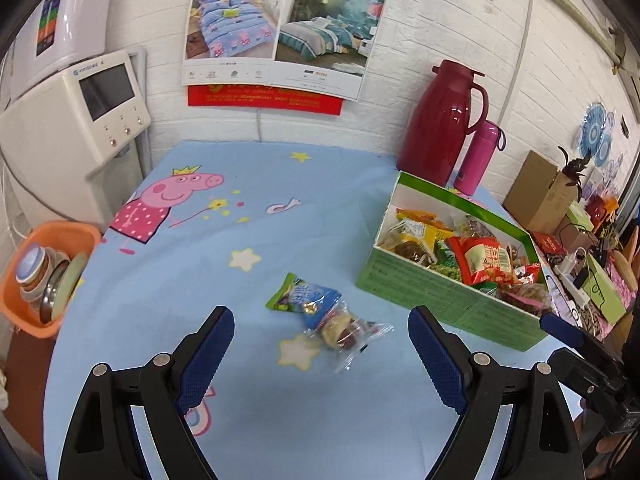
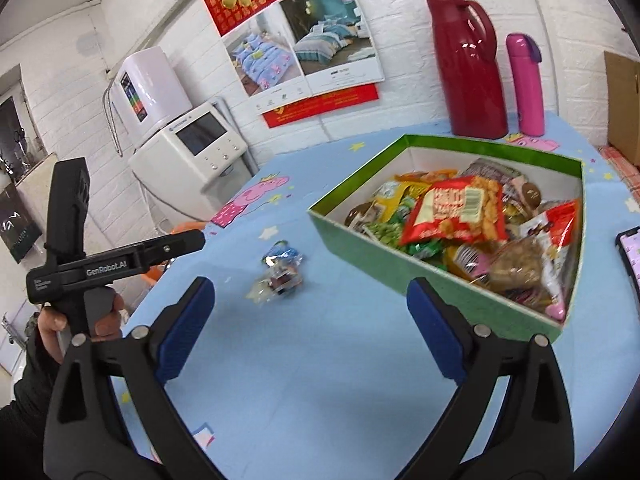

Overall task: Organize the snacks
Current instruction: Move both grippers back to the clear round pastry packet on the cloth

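Note:
Two small snack packets lie together on the blue cartoon tablecloth (image 1: 240,184): a green-and-blue one (image 1: 302,294) and a clear one with red and pale pieces (image 1: 346,332). The same pair of snack packets (image 2: 278,272) shows in the right wrist view. My left gripper (image 1: 320,316) stands open just short of them, with nothing between its fingers. A green box (image 1: 432,300) full of several snack bags sits to the right, and the same green box (image 2: 360,244) fills the right wrist view. My right gripper (image 2: 308,288) is open and empty near the box's front corner.
A dark red jug (image 1: 444,124) and a pink bottle (image 1: 478,160) stand behind the box. An orange basket of bowls (image 1: 40,276) hangs off the left edge. A white appliance (image 1: 76,128) stands at the back left. Cardboard box (image 1: 538,192) and clutter lie right. A phone (image 2: 630,256) lies beside the box.

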The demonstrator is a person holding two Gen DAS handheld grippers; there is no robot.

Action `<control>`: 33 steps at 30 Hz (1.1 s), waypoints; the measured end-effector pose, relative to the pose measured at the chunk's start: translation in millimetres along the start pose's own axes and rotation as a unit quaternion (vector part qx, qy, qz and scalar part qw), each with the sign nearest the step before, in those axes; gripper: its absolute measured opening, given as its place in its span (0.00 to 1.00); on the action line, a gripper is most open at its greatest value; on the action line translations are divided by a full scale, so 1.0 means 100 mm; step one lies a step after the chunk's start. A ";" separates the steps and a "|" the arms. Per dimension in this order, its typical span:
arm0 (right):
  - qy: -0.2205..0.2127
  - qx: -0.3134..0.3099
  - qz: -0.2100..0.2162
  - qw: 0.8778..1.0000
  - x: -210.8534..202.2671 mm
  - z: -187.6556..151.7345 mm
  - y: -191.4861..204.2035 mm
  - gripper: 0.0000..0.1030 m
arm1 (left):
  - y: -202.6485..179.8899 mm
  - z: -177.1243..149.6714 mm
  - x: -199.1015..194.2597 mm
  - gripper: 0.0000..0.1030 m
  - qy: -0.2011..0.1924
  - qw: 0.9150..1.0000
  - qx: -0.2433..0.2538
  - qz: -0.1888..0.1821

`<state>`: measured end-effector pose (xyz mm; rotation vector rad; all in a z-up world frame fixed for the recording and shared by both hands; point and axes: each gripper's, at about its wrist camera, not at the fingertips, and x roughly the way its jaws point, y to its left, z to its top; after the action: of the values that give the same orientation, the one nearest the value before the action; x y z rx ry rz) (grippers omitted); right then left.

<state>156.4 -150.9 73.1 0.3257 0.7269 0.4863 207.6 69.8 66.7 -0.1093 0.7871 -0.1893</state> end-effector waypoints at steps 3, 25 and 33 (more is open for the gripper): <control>0.029 0.025 0.019 0.999 0.13 -0.08 0.03 0.94 | 0.16 -0.09 0.03 0.88 0.013 1.000 -0.011 -0.003; 0.097 0.136 0.050 0.985 1.21 -0.06 -0.11 0.66 | 0.50 -0.25 0.79 0.65 0.086 0.978 -0.108 -0.155; 0.114 0.160 0.066 0.978 1.43 -0.06 -0.25 0.51 | 0.52 -0.19 1.08 0.53 0.106 0.970 -0.125 -0.180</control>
<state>251.7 -95.4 -21.2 0.6300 1.0143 0.5381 275.3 97.5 -29.6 -0.4781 1.0000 -0.4514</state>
